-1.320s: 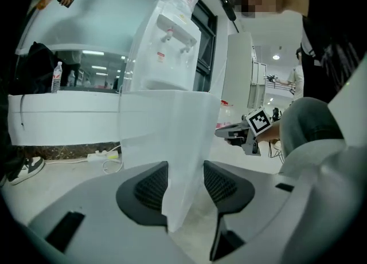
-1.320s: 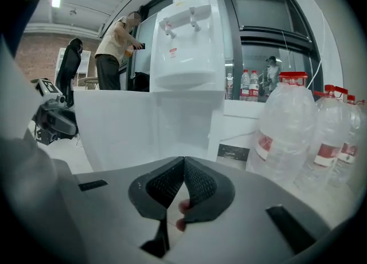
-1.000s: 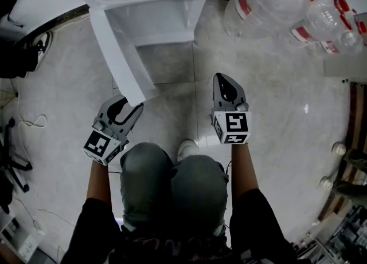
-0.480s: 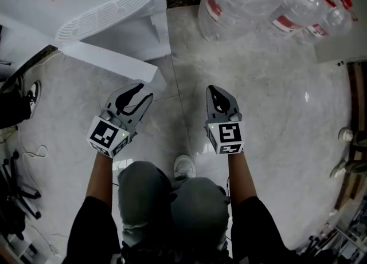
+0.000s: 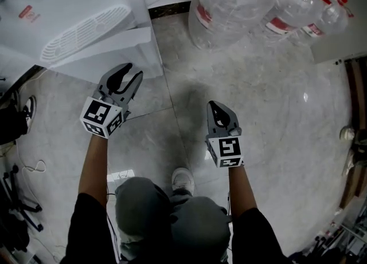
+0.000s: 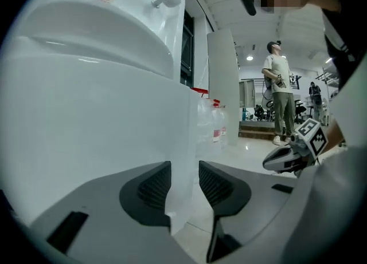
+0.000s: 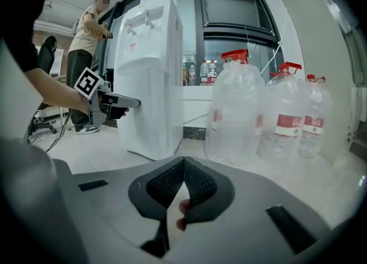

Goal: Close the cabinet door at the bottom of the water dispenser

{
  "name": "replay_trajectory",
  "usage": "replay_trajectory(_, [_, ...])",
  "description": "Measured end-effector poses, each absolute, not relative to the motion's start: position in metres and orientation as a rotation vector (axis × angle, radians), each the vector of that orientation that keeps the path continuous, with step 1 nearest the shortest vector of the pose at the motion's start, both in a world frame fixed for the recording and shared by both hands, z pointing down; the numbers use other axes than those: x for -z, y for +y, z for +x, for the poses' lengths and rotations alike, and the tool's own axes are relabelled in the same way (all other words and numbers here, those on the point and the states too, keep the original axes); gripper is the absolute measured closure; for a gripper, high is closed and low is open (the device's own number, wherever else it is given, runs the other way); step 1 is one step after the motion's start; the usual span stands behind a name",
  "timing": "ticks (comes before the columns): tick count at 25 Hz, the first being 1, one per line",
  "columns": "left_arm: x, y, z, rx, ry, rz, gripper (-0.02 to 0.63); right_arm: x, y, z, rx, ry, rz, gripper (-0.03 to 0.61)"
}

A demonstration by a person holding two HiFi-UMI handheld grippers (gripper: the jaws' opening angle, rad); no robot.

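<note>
The white water dispenser (image 5: 69,5) stands at the upper left of the head view, and its bottom cabinet door (image 5: 147,51) lies nearly flat against its front. My left gripper (image 5: 129,73) sits astride the door's free edge (image 6: 182,160). Its jaws stand apart, with the left pad against the panel and a thin gap at the right pad. In the right gripper view the dispenser (image 7: 152,85) stands upright with the left gripper (image 7: 120,101) at its lower front. My right gripper (image 5: 214,106) hangs over the bare floor, shut and empty (image 7: 183,168).
Several large clear water bottles (image 5: 229,5) with red caps stand right of the dispenser, close to the wall (image 7: 235,108). A person (image 6: 279,91) stands farther off on the glossy floor. Cables and a chair base (image 5: 14,177) lie at the left. My knees and a shoe (image 5: 182,180) are below.
The door has swung from standing wide open to nearly against the dispenser. My left gripper travelled with its edge toward the dispenser. My right gripper drifted slightly back and lower.
</note>
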State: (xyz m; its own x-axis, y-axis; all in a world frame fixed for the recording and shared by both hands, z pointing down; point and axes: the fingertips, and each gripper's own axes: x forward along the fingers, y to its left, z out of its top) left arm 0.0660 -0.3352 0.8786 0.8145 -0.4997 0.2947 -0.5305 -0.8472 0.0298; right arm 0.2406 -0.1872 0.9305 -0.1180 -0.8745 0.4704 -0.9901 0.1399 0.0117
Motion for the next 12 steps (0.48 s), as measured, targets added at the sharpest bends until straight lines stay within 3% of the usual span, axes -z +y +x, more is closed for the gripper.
replay_trajectory(12, [-0.886,-0.37,0.06,-0.436,-0.948,2.821,0.454,-0.943,-0.182,0.25,-0.472,-2.045,1.804,0.565])
